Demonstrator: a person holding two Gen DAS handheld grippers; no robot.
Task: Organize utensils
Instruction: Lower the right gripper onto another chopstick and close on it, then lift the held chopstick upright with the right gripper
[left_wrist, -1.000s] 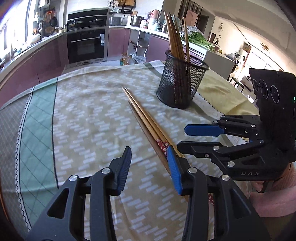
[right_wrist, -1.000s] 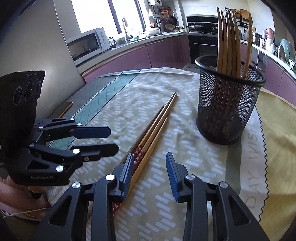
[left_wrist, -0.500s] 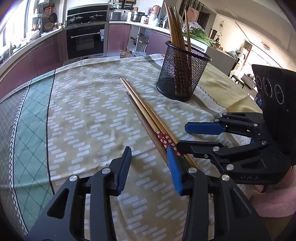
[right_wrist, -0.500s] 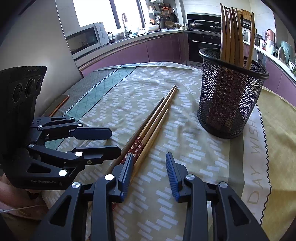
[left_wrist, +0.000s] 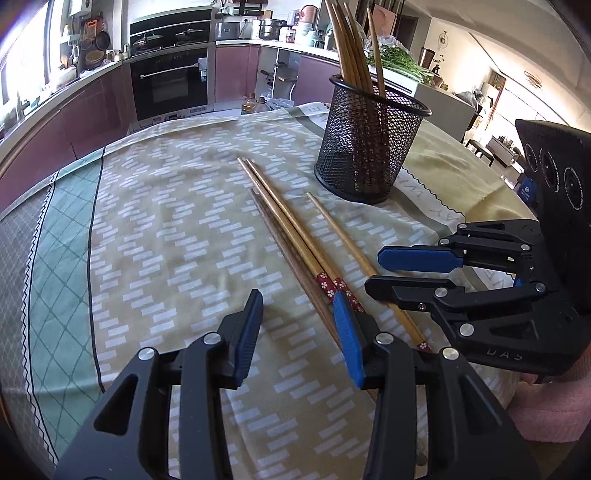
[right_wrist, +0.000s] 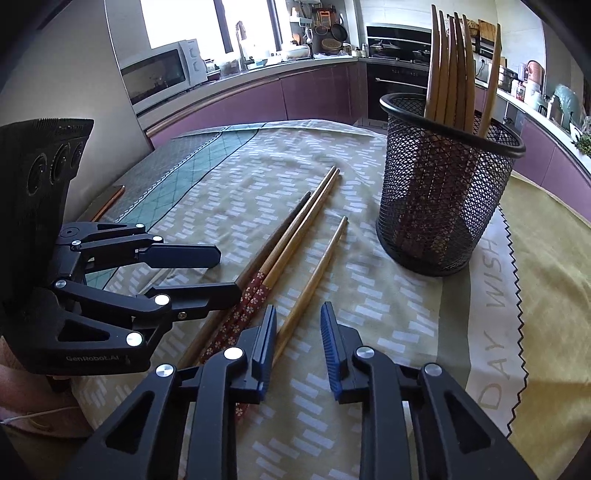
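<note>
Several wooden chopsticks (left_wrist: 288, 225) lie on the tablecloth, a close bundle with red flowered ends (right_wrist: 255, 295) and one chopstick (left_wrist: 343, 236) apart to its right, also in the right wrist view (right_wrist: 317, 269). A black mesh holder (left_wrist: 369, 147) (right_wrist: 443, 192) stands upright behind them with several chopsticks in it. My left gripper (left_wrist: 299, 325) is open and empty, low over the bundle's near ends. My right gripper (right_wrist: 297, 343) is open and empty, its left finger (right_wrist: 264, 347) over the single chopstick's near end.
The table wears a beige patterned cloth (left_wrist: 177, 229) with a green band (left_wrist: 62, 258) at the left. A yellow cloth (right_wrist: 546, 258) lies right of the holder. Kitchen counters and an oven (left_wrist: 173, 81) stand behind. A pink towel (left_wrist: 546, 410) sits at the near edge.
Both grippers have moved closer to the chopsticks. One chopstick now lies apart to the right of the bundle, where before all lay together.
</note>
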